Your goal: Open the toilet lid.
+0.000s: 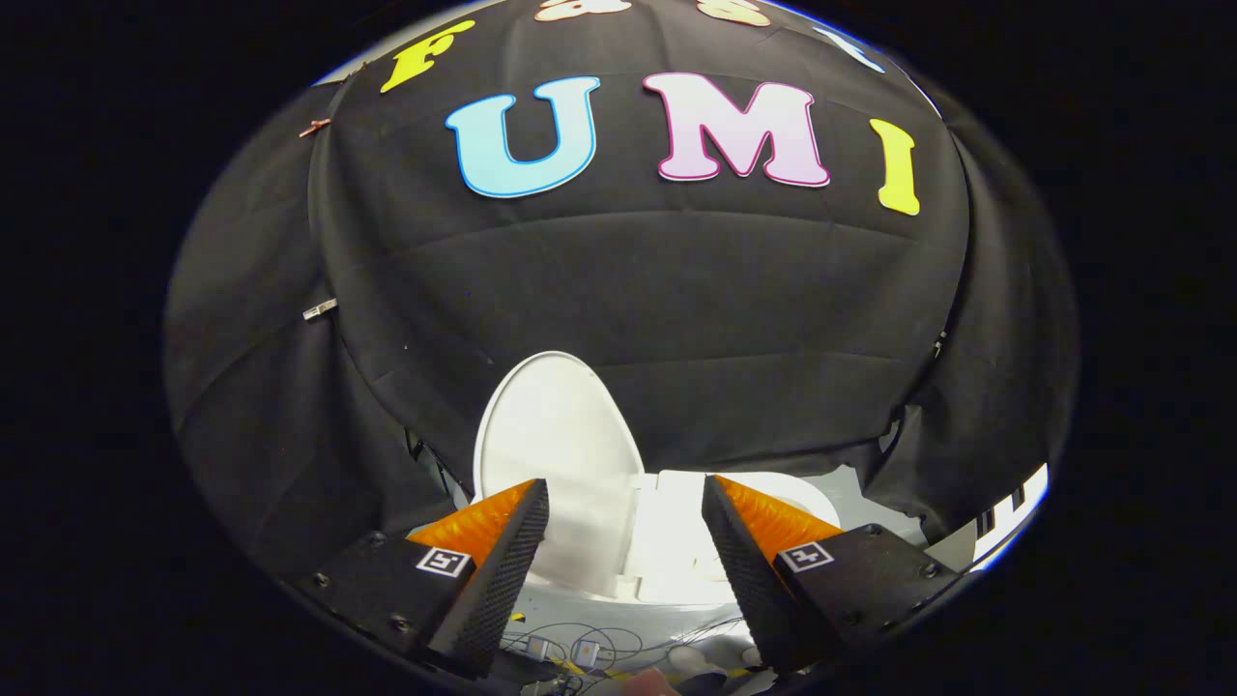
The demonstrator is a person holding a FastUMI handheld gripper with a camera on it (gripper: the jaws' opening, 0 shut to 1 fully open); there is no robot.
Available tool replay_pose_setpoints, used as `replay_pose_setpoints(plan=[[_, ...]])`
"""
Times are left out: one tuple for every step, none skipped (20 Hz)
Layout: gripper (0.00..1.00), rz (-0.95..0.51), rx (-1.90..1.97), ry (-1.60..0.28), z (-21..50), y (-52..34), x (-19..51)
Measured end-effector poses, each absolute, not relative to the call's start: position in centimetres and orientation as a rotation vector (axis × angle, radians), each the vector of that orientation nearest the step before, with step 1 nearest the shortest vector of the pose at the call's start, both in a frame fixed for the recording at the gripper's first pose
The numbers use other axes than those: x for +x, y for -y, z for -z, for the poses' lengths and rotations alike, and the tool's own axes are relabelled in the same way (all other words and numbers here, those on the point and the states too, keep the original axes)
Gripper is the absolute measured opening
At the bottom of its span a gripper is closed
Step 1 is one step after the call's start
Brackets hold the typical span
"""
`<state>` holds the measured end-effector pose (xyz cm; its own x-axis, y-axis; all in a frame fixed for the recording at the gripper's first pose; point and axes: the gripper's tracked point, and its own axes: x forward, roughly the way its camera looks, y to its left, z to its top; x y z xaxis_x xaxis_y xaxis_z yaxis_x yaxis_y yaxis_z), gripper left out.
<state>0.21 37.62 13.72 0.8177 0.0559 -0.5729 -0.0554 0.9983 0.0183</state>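
White, glossy plastic is what you are dealing with: the lid stands raised, tilted up against the cloth wall at the far-left side of the toilet, so the opening looks already done or very nearly so, as far as this view lets you judge. The gripper hangs just short of the toilet with its fingers spread wide and nothing between them; the lid's lower part and the seat area show through the gap, and neither finger touches anything. Expect the lid to be light, stiff and slick, swinging on a hinge at the toilet's back rather than lifting free; I cannot make out the hinge itself. If you need to move it further, treat the free rim, the edge farthest from the toilet's back, as the place to hold or push, since a thin hard edge there gives the most leverage and the flat face would likely slip under the pads. Go gently: a smooth lid resting near upright could tip back down toward the toilet if nudged the wrong way. Loose cables lie on the floor in front of the toilet, below the fingers.
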Motion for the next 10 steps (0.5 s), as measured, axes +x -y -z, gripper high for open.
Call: replay_pose_setpoints(plan=[[0.99, -0.063, 0.008, -0.597, -13.8, -36.4, 0.3], [0.99, -0.066, 0.011, -0.581, -13.7, -34.9, 0.4], [1.0, -0.067, 0.011, -0.566, -13.6, -33.5, 0.5], [1.0, -0.068, 0.02, -0.55, -13.5, -32.1, 0.6], [1.0, -0.073, 0.024, -0.53, -13.2, -30.8, 0.7], [1.0, -0.07, 0.022, -0.507, -12.8, -29.2, 1.0], [1.0, -0.065, 0.016, -0.492, -12.2, -27.6, 1.1], [1.0, -0.061, 0.013, -0.473, -11.6, -26.0, 1.4], [1.0, -0.057, 0.015, -0.457, -10.8, -24.5, 1.7], [1.0, -0.054, 0.013, -0.445, -10.0, -23.2, 1.9]])
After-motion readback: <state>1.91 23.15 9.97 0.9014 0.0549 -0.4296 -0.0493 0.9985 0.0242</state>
